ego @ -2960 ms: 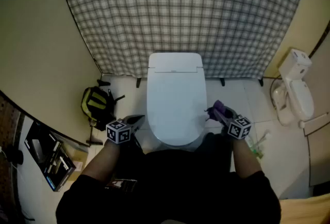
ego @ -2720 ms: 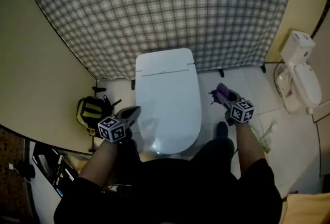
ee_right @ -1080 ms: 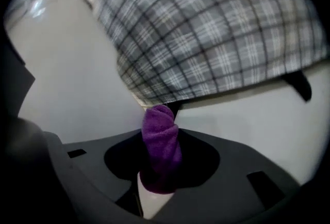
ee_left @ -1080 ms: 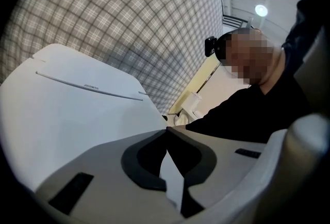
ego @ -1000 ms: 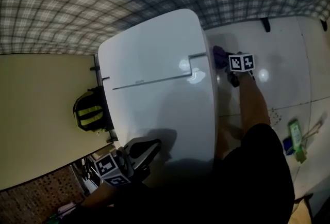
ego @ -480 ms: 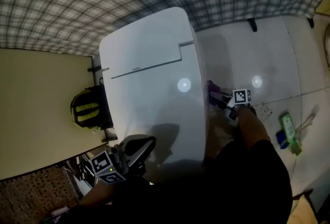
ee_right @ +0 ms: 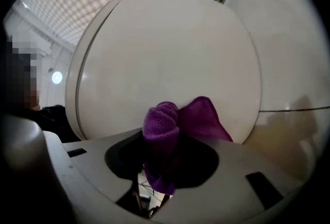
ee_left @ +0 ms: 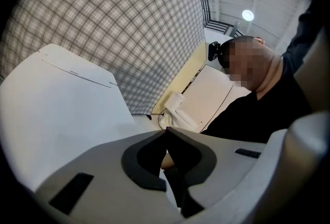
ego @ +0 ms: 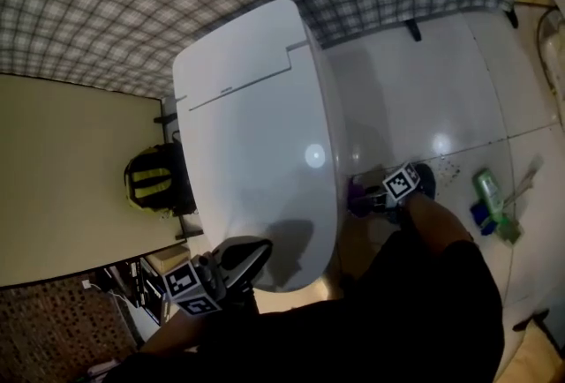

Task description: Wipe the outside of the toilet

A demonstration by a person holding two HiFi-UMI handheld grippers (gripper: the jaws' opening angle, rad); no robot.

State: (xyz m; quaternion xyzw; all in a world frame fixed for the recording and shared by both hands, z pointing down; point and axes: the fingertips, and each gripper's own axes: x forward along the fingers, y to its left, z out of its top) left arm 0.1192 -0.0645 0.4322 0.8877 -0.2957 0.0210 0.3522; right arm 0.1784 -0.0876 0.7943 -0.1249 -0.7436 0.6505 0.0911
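The right tongs (ego: 364,199) are clamping a bunched purple cloth (ee_right: 162,125), holding it just beside the toilet's (ego: 252,134) right outer side, near the front. The left tongs (ego: 245,254), closed and empty, are hovering over the lid's front-left edge.

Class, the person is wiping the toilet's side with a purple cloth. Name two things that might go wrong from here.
1. The cloth is bunched small in the right gripper, so hard jaws might scrape the toilet instead of wiping it.
2. A green bottle lies on the floor near that gripper; a backward sweep might knock it.
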